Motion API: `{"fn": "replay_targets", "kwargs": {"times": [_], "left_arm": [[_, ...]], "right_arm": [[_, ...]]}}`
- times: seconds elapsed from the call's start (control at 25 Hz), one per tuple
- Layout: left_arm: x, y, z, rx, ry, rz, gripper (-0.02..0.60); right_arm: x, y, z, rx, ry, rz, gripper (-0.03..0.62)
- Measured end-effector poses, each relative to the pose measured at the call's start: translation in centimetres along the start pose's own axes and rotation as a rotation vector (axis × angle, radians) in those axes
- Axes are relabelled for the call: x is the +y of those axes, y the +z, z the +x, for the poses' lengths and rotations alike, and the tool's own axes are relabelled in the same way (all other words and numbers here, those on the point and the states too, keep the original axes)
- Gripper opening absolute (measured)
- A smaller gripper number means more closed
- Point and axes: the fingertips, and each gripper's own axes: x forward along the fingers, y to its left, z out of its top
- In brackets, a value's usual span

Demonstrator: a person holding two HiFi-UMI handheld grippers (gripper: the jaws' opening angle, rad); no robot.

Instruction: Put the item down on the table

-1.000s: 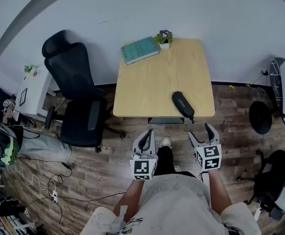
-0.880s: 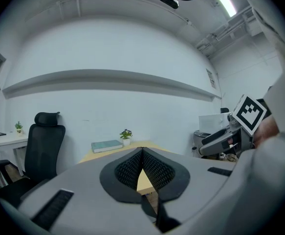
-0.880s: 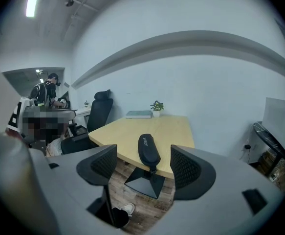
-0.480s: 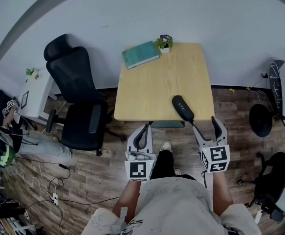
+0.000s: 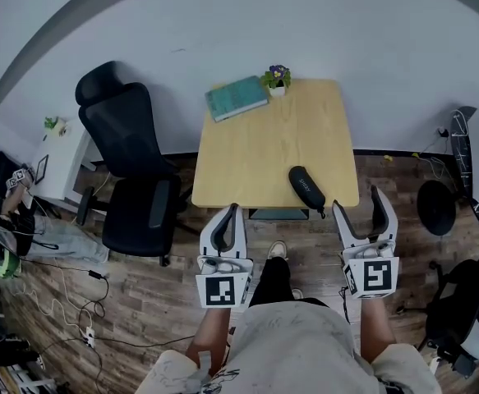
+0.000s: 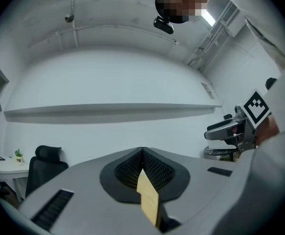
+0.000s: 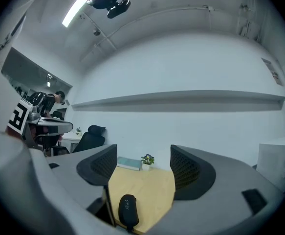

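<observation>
The wooden table [image 5: 264,146] stands just ahead of both grippers, its near edge close in front of their tips. A black office chair [image 5: 132,171] sits off to the left of the left gripper [image 5: 227,218], well apart from it and pushed up beside the table's left side. Both grippers are held low over the plank floor [image 5: 140,286], short of the table, with the person's legs between them. A teal book [image 5: 237,98] lies at the far left corner, well beyond the left gripper. The black zip case [image 5: 306,187] lies flat on the table at its near edge, just ahead of the right gripper [image 5: 356,203] and a little to its left, touching neither gripper. A small potted plant [image 5: 277,78] stands at the far edge, just right of the book. The left gripper is clenched, its jaws pressed together on nothing. The right gripper is spread wide and empty, and its own view looks between the jaws at the case [image 7: 127,209].
</observation>
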Motion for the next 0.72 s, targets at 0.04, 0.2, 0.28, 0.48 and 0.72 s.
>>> {"fn": "replay_targets", "kwargs": {"times": [0.04,0.2,0.28,0.48,0.72], "left_arm": [[0.1,0.2,-0.1,-0.001,0.004,0.0,0.007],[0.4,0.4,-0.1,-0.002,0.009,0.004,0.006],[0.4,0.3,-0.1,0.0,0.011,0.001,0.006],[-0.1,-0.1,-0.2,0.009,0.009,-0.005,0.006],[-0.6,-0.2,-0.1,0.01,0.002,-0.01,0.006]], "right_arm": [[0.0,0.1,0.0,-0.003,0.0,-0.004,0.337],[0.3,0.4,0.3,-0.001,0.012,0.012,0.337],[0.5,0.5,0.2,-0.003,0.023,0.027,0.337],[0.6,0.2,0.1,0.003,0.031,0.022,0.337],[0.5,-0.2,0.0,0.006,0.023,0.032,0.336]]}}
